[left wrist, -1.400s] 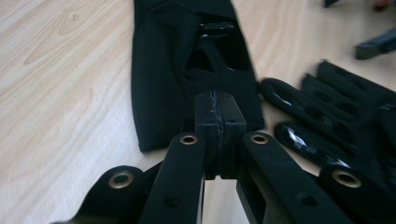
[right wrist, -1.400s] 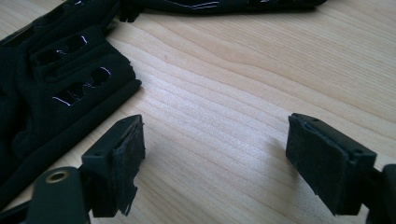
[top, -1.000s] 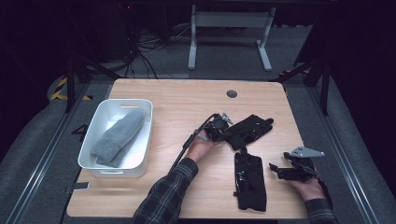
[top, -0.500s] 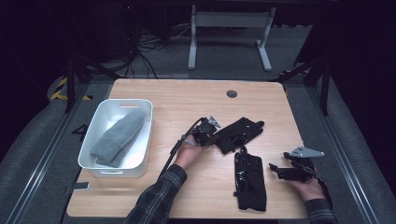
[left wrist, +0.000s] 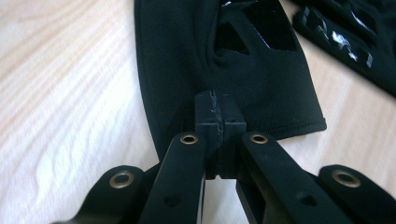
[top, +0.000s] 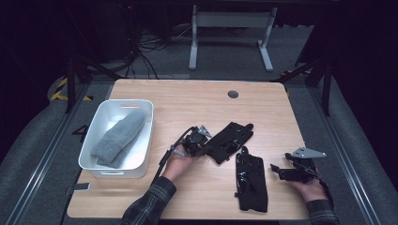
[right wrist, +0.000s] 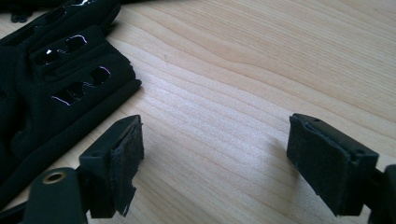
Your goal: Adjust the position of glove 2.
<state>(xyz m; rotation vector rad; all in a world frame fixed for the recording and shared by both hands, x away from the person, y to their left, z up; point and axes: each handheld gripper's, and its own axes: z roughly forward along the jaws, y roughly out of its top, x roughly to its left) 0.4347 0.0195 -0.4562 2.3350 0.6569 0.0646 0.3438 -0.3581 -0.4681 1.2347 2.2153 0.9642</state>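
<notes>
Grey sock [top: 117,138] in white bin [top: 105,169]

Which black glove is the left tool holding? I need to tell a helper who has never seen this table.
Start at the white bin on the wooden table; the left tool lies just right of it. Shut on its cuff is the held glove, lying aslant with fingers toward the far right. The other glove lies free nearer the front edge, pointing straight away.

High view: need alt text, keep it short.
A person's left gripper is shut on the cuff of a black glove at the middle of a wooden table. A second black glove lies flat nearer the right gripper, which rests open near the table's right edge. A white bin holding a grey sock sits at the left.
</notes>
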